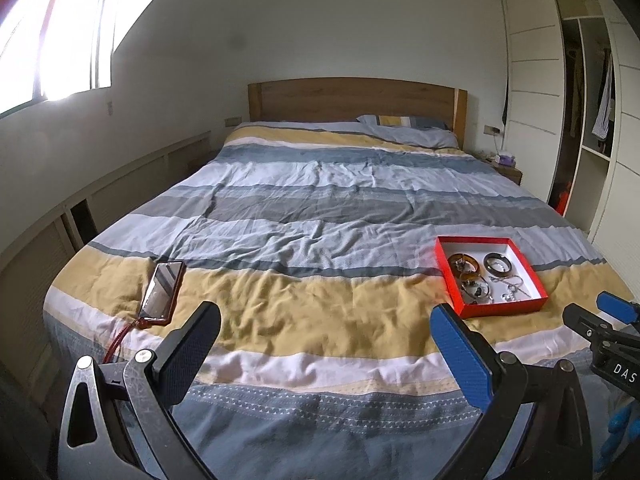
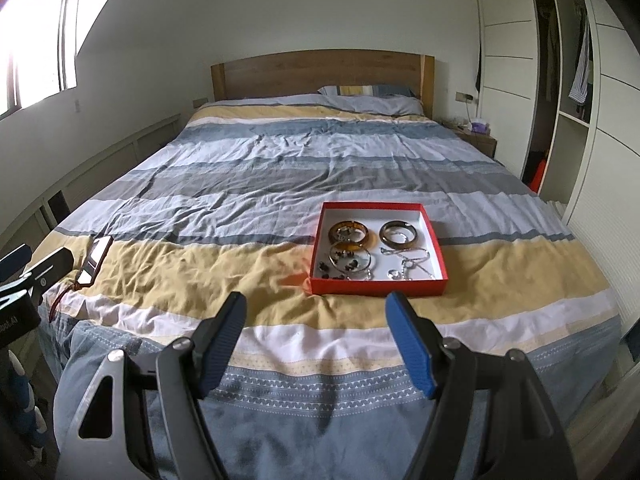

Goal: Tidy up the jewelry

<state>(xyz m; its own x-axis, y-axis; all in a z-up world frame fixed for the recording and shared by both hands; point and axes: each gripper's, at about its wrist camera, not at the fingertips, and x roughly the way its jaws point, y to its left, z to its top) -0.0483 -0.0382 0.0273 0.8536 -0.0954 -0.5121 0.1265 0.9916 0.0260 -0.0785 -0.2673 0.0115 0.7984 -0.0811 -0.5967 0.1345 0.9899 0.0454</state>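
A red shallow box [image 2: 378, 285] [image 1: 500, 307] with a white inside lies on the striped bedspread near the foot of the bed. In it are an amber bangle [image 2: 352, 233], a dark bangle [image 2: 399, 233], a thin hoop [image 2: 352, 260], silver chains [image 2: 412, 264] and several small dark beads. My right gripper [image 2: 316, 310] hangs open just short of the box's near wall, nothing between its fingers. Left of the box, my left gripper [image 1: 326, 322] stands open over the yellow stripe, empty too. The right gripper's tip [image 1: 600, 312] shows at the left wrist view's right edge.
A phone in a red case [image 1: 162, 290] [image 2: 94, 264] with a red strap lies on the bed at the left. The bed [image 1: 320, 220] has a wooden headboard and a pillow at the far end. A wardrobe [image 1: 580, 120] stands on the right, a nightstand beside it.
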